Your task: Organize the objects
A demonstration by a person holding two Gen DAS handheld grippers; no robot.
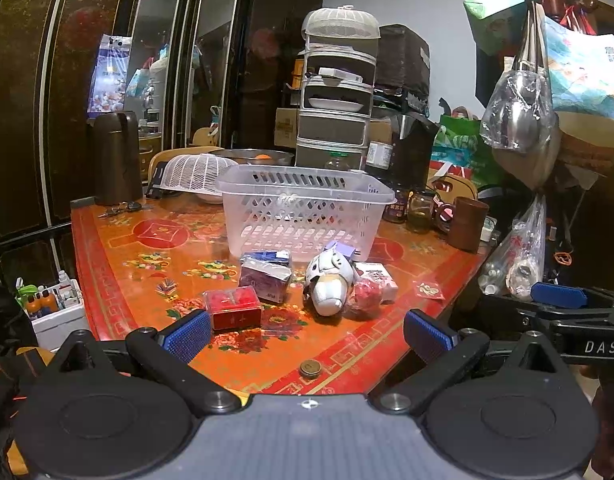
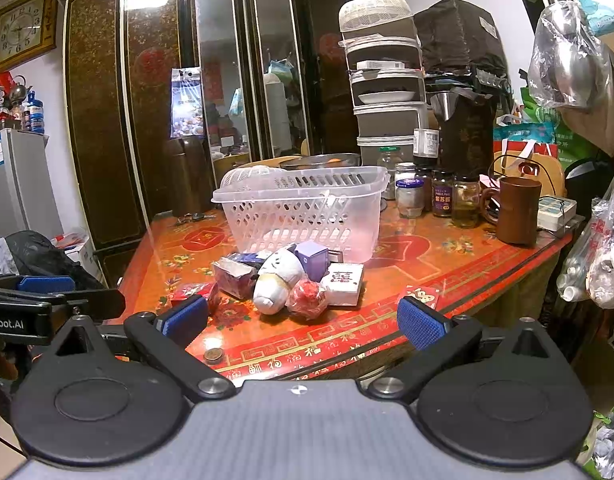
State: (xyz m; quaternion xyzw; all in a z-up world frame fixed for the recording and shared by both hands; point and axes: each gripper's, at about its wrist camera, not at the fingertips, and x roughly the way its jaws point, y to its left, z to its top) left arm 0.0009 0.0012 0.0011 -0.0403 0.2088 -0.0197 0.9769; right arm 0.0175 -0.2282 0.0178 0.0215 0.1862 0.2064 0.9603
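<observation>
The red-patterned worktop (image 2: 447, 276) carried a clear slotted basket (image 2: 303, 208), apparently empty. Just before it lay a white plush toy (image 2: 279, 276) among small boxes (image 2: 345, 280). Left gripper (image 1: 307, 334), marked "DAS", and right gripper (image 2: 303, 322), marked "Robot.AI", hovered at the near edge, fingers wide apart, holding nothing.

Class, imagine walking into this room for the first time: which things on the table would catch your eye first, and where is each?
The clear perforated plastic basket stands mid-table on the red-and-orange patterned tabletop. Just in front of it lies a huddle of small things around a white plush toy, with a red clear-lidded box nearest. A brown mug stands at the right.
</observation>
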